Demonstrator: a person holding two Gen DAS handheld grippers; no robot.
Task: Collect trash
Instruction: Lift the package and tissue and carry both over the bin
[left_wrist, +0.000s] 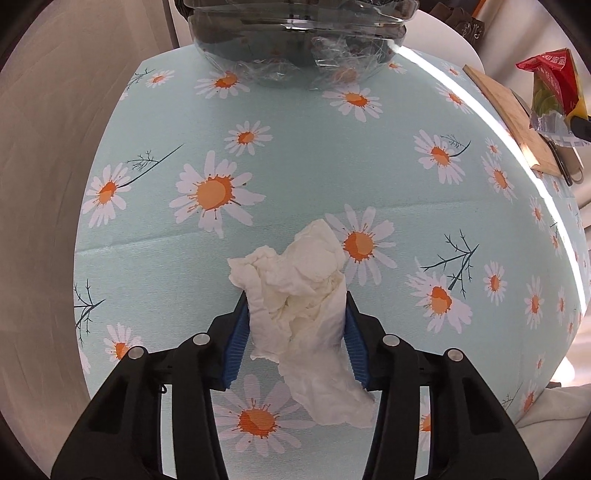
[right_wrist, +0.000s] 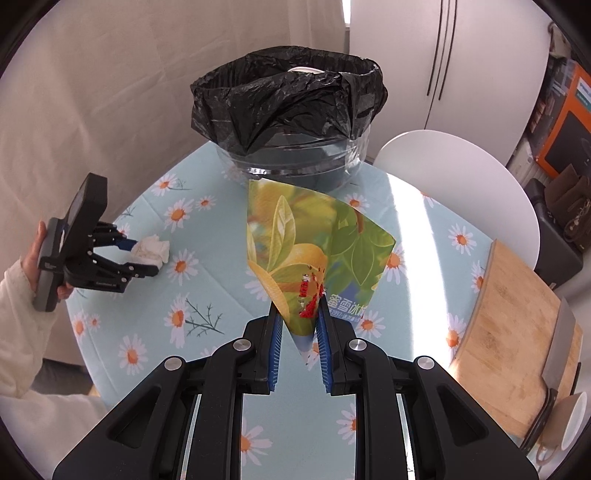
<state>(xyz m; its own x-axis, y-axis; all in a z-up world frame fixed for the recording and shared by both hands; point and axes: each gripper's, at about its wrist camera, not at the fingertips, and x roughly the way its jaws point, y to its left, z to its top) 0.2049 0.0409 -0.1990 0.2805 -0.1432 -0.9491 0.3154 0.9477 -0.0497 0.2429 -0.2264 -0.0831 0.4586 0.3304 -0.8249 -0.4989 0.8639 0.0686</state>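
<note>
Crumpled tissue (left_wrist: 295, 291): on daisy tablecloth (left_wrist: 155, 236), pinched by left gripper (left_wrist: 294, 306) for lifting. Snack wrapper (right_wrist: 314, 251): clamped in right gripper (right_wrist: 298, 314), raised toward lined bin (right_wrist: 291, 122).

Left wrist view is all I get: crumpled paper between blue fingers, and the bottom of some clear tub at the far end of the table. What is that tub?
Observer: A clear bin lined with a black bag, its mouth open at the top.
Operator: And off to the right of my tissue, what holds that red and yellow wrapper up?
Observer: The right gripper pinches the wrapper by its lower corner, and the wrapper stands in front of the bin.
Operator: What is the dark thing on the wooden board?
Observer: A knife lies along the far side of the board.
</note>
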